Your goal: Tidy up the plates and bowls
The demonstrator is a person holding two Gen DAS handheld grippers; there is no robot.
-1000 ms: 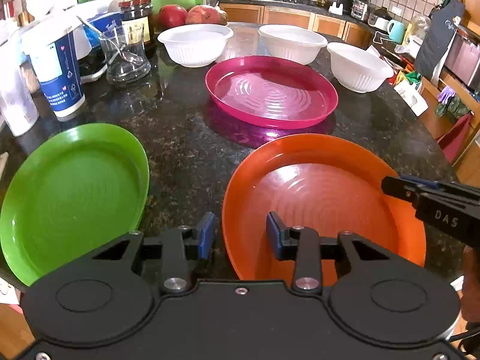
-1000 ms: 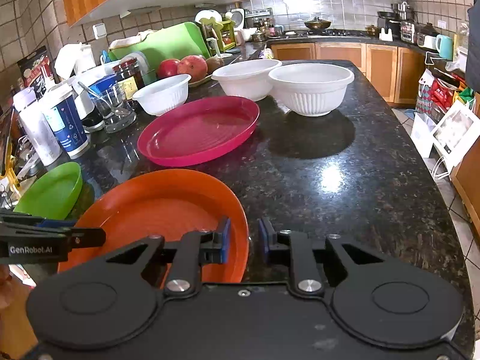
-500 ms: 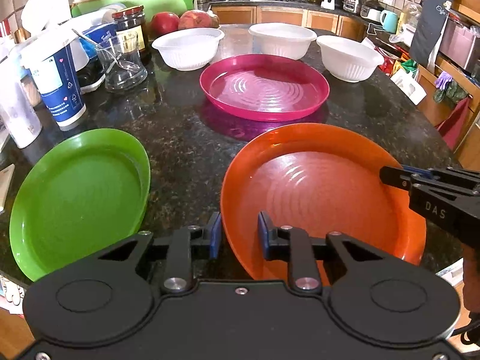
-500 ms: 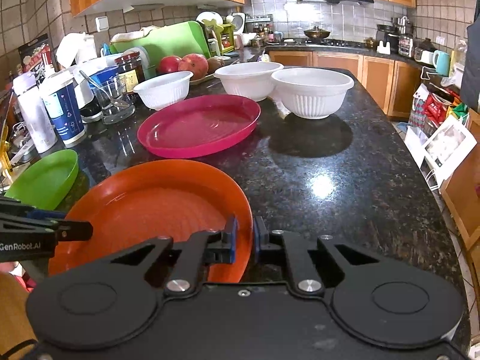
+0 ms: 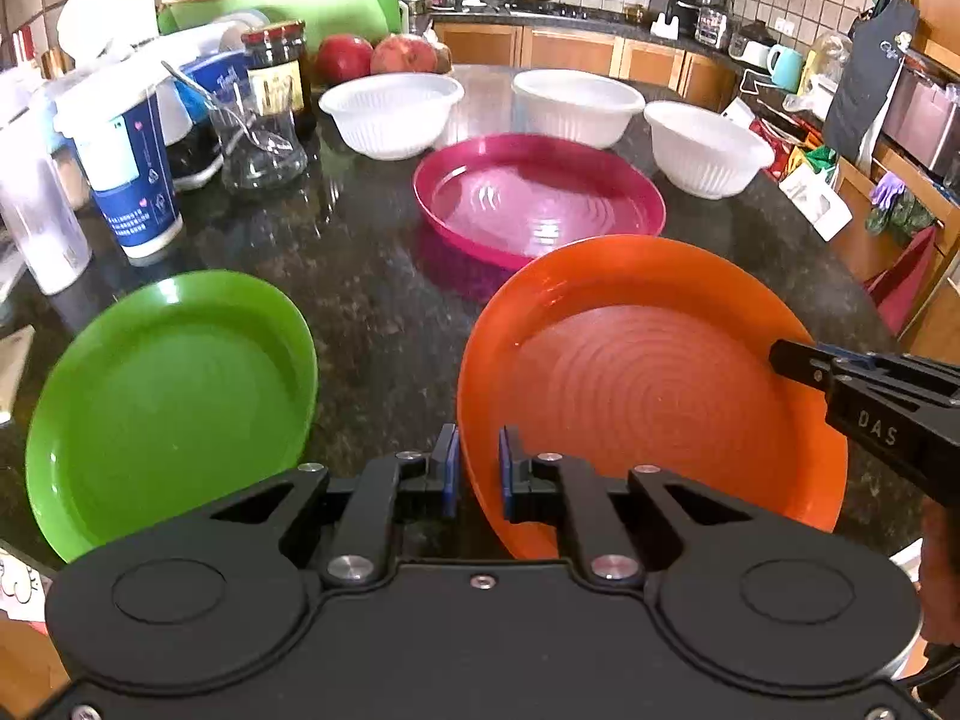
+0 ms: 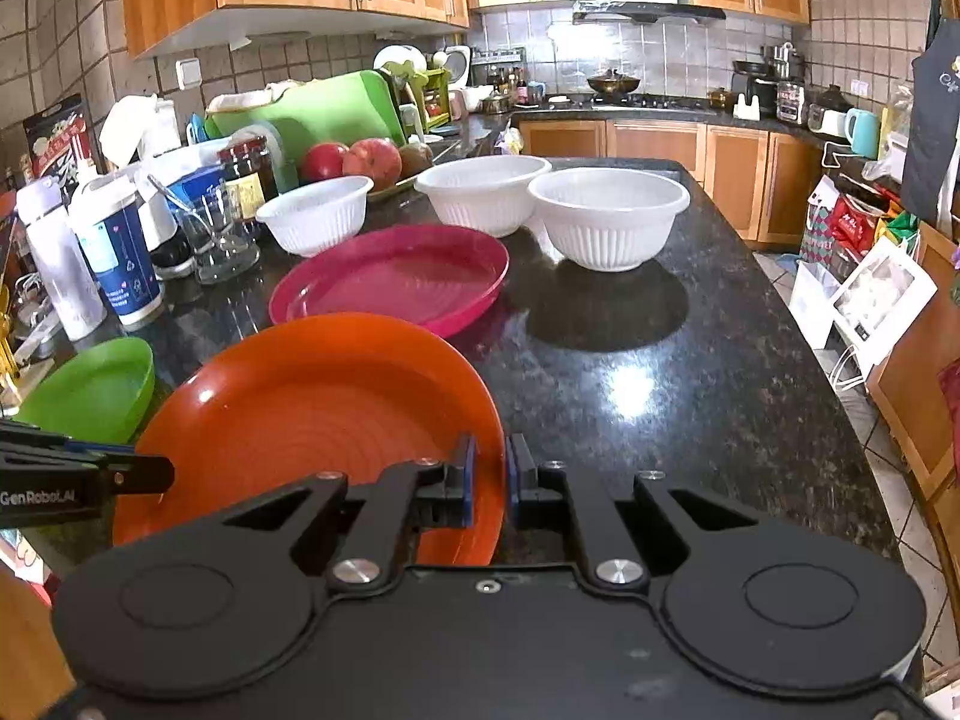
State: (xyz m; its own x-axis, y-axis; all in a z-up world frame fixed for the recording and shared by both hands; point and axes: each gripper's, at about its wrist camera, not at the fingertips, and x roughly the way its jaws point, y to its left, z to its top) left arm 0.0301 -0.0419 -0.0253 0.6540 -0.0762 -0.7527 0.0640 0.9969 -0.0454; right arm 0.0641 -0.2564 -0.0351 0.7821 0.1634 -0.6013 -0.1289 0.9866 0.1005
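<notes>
The orange plate (image 5: 648,384) sits at the near edge of the black granite counter (image 6: 660,372), with both grippers clamped on its rim: the left gripper (image 5: 479,468) at 7 o'clock, the right gripper (image 6: 487,483) at 4 o'clock. The gripper bodies hide its nearest edge. At 12 o'clock lies the pink plate (image 5: 540,198), at 9 o'clock the green plate (image 5: 174,402), partly covered. The grippers read "DAS" and "GenRobot.AI"; the print on the blue cup (image 5: 129,180) is too small to read.
</notes>
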